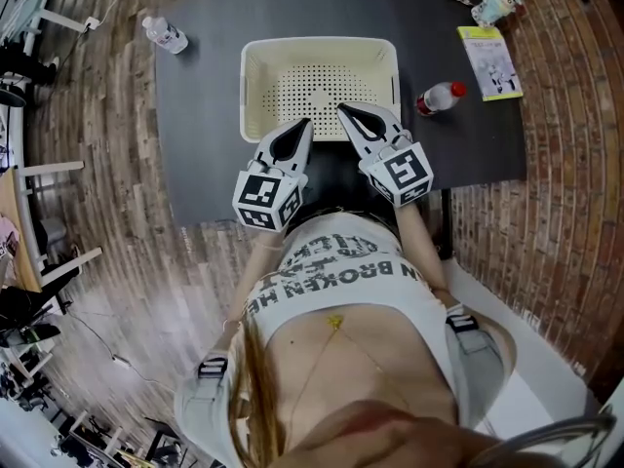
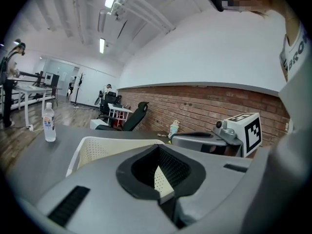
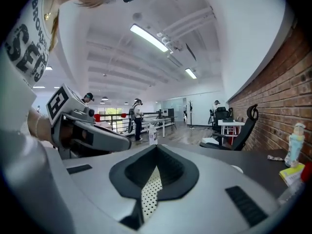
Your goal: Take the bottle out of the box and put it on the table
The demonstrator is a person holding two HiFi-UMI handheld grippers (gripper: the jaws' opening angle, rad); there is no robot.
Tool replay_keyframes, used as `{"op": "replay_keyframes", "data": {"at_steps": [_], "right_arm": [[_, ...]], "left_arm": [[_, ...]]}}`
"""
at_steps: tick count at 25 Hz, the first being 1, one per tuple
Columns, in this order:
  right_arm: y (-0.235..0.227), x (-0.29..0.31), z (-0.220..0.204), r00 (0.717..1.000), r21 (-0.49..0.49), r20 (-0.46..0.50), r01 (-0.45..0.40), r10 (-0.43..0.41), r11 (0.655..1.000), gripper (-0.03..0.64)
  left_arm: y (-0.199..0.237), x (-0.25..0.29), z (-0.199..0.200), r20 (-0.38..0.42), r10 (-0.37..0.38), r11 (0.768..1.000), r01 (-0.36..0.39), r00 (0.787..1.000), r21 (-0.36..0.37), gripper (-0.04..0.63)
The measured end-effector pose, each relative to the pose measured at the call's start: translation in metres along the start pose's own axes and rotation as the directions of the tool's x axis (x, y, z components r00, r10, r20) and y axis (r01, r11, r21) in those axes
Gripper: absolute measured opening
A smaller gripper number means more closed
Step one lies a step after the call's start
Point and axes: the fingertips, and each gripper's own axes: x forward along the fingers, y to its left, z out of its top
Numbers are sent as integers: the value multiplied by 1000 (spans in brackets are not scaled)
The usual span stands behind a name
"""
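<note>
The cream perforated box [image 1: 320, 55] stands in the middle of the dark table [image 1: 200, 125], and I see nothing inside it. A clear bottle with a red cap [image 1: 441, 97] lies on the table just right of the box. Another clear bottle with a white cap [image 1: 164, 34] [image 2: 49, 123] stands at the table's far left corner. My left gripper [image 1: 305, 123] [image 2: 158, 147] and right gripper [image 1: 341, 108] [image 3: 156, 147] hover side by side over the box's near rim. Both are shut and hold nothing.
A yellow-green booklet [image 1: 490, 61] and a small toy figure [image 1: 495, 6] lie at the table's far right. A brick wall runs along the right side. Chairs and desks [image 1: 39, 213] stand on the wooden floor to the left. People stand far off in the room.
</note>
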Motion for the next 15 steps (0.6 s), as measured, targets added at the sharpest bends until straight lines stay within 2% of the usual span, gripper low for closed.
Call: {"op": "replay_keyframes", "data": {"at_steps": [7,11,15], "right_arm": [[14,-3,39,996,-30,91,-19,21,999,9],[22,-9,62,987,-26,152,-42,46,999,8],[24,-12,70,985,-26,164,-48,52,999,9]], "left_arm": [[-14,-10,41,116,-17,994,5,993,108,5],[-22,-17,59,172,-33,991,10,985,132,5],[-28,-21,68,195,-42,988,11,980,157,5]]}}
